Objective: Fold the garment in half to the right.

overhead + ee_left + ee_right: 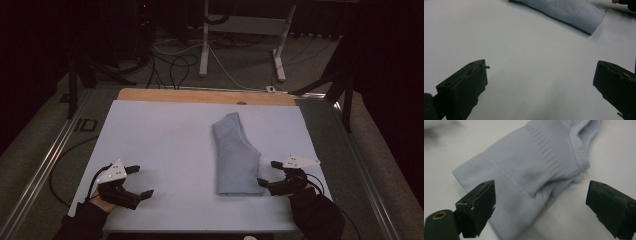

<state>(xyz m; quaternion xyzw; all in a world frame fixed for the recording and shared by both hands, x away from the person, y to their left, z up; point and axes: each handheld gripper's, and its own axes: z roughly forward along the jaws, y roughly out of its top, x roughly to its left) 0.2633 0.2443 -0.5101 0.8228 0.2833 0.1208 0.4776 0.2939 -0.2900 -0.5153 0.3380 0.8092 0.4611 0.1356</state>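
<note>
The folded pale-blue garment (235, 157) lies right of centre on the counter (160, 140). It looks light, soft and limp, best pinched at its thick lower-right edge. The right gripper (267, 173) sits beside it, jaws apart; the left gripper (141, 181), lower left, gapes too.

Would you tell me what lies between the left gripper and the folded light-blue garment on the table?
Nothing: between the left gripper and the garment there is just bare white table cover, as the high view and the left gripper view show.

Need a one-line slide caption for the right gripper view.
Open right gripper poised over a folded pale blue garment on a white table cover.
</note>
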